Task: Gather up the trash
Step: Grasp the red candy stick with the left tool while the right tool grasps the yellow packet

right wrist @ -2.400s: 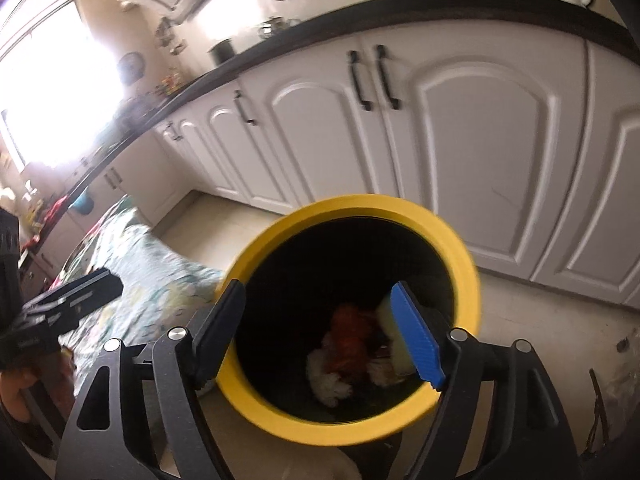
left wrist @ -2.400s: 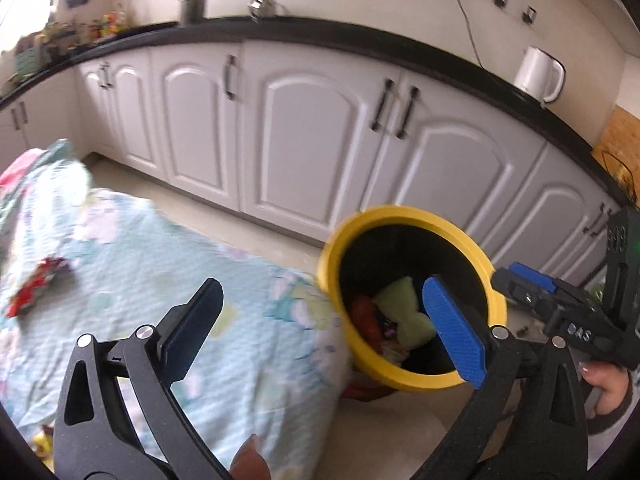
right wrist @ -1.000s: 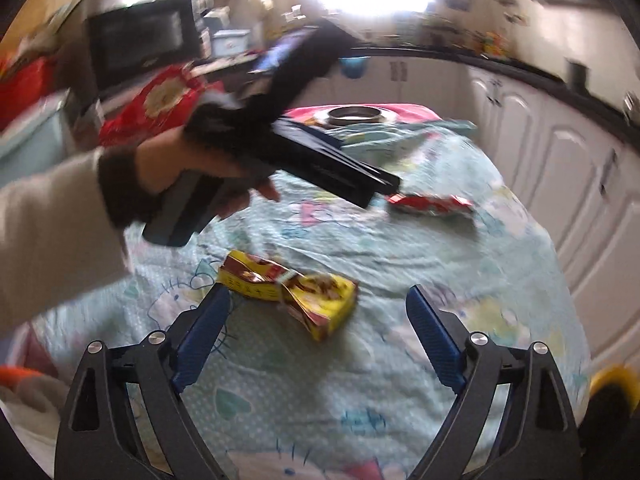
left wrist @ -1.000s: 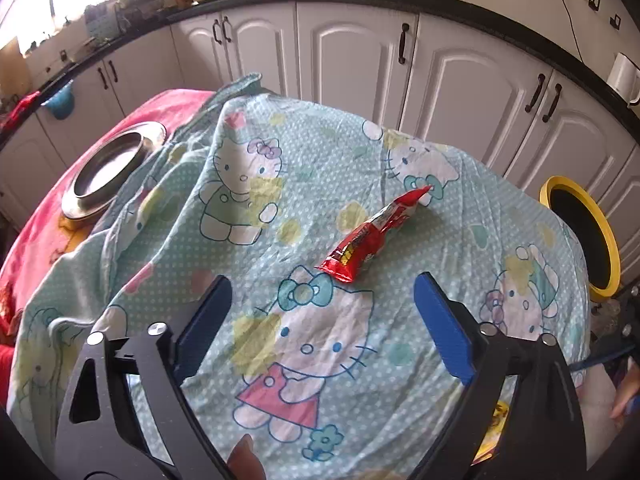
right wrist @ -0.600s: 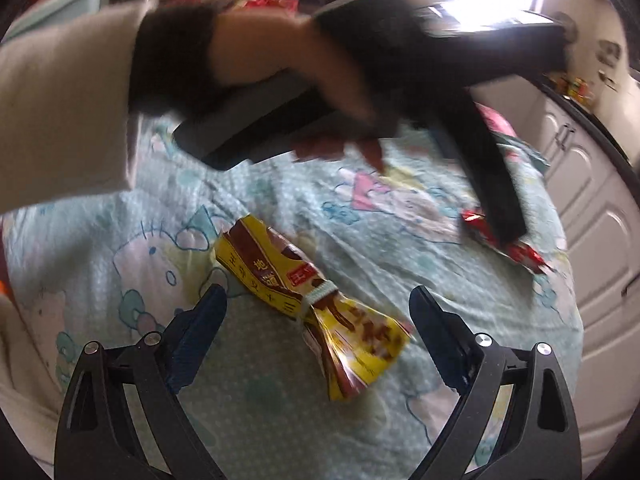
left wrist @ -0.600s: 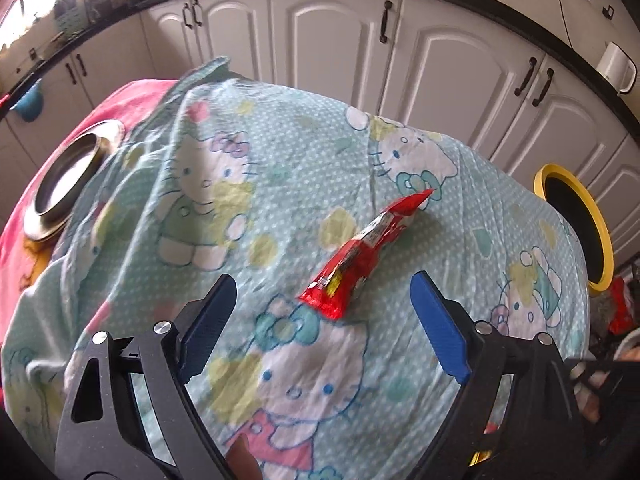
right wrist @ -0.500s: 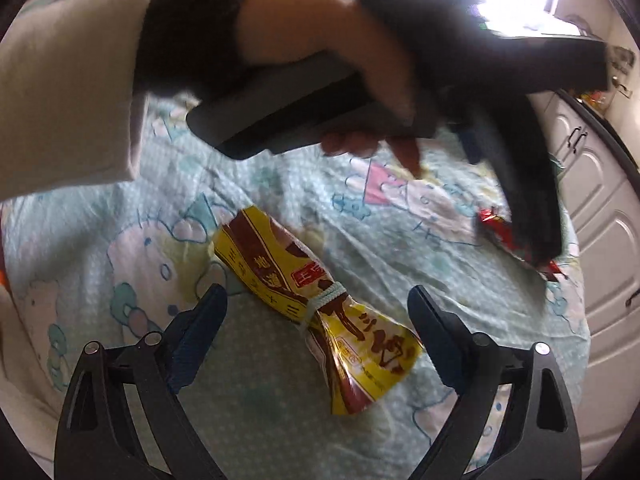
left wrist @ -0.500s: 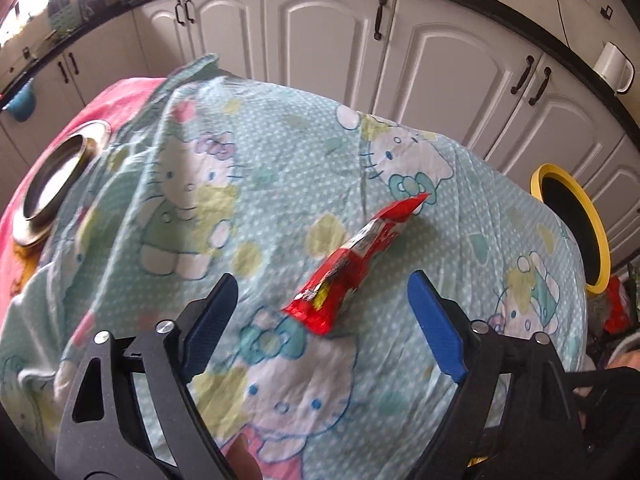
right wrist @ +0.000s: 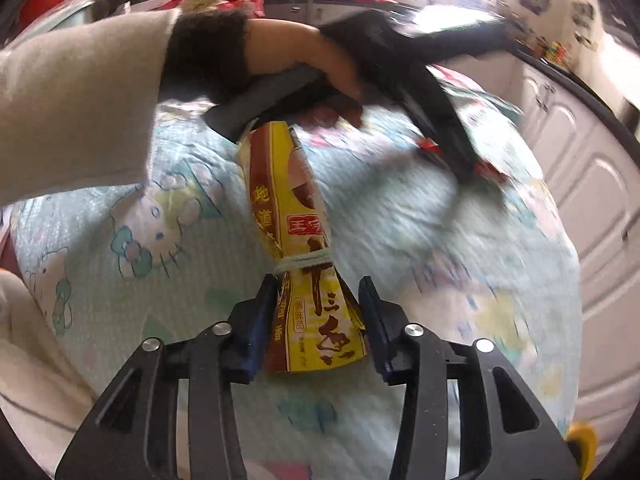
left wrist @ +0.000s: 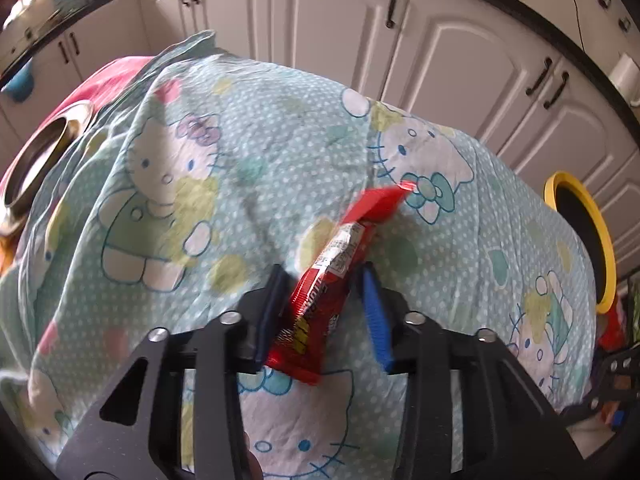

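The left hand-held gripper (left wrist: 324, 312) is closing its jaws around a red snack wrapper (left wrist: 336, 276) that lies on the worktop, which is covered by a pale green cartoon-cat cloth (left wrist: 192, 184). The wrapper sits between the blue pads, which look close to it, but contact is unclear through the blur. The right hand-held gripper (right wrist: 320, 320) is also closing, its jaws at either side of the flared end of a yellow and brown packet (right wrist: 296, 240) tied at the waist with white string. A yellow-rimmed bin (left wrist: 584, 236) stands beyond the cloth's right edge, below white cabinets (left wrist: 332, 28). A metal plate (left wrist: 40, 160) rests at far left
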A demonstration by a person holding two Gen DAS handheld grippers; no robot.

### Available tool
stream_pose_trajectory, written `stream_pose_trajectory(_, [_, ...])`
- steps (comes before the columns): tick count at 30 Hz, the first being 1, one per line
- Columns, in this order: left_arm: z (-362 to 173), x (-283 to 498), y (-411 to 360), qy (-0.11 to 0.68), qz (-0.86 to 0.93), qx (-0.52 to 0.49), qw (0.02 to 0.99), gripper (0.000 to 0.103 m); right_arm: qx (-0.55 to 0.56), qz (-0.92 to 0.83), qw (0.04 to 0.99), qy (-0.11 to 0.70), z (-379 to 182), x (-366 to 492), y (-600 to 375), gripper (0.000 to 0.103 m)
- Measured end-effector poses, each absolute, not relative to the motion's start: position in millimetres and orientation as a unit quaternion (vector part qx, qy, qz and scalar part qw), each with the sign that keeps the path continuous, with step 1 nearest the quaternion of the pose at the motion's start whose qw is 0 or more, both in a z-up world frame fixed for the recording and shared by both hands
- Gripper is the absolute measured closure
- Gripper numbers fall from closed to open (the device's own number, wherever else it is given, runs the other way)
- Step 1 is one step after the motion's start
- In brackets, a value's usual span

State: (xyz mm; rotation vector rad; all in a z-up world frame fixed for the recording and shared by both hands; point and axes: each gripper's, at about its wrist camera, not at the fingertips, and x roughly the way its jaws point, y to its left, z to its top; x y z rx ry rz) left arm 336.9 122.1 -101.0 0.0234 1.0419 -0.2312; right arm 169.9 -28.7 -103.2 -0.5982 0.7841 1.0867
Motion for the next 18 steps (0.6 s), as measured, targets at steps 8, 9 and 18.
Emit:
stream_pose_trajectory(8, [-99,313,126,0.485,-0.084,-0.007,0.87,0.097,-0.206,0.446,0.785,0.379,-103,178,-81,0.063])
stream_pose_trajectory(9, [-99,310,126,0.484,-0.082,-0.012,0.871,0.097,-0.197,0.439,0.789,0.381,-103,180,-93,0.064])
stream_pose_trajectory(18, [-99,278,114,0.467,-0.083,-0.036,0.879,0.098,-0.105,0.369,0.835,0.395,-101,193,-143,0.064])
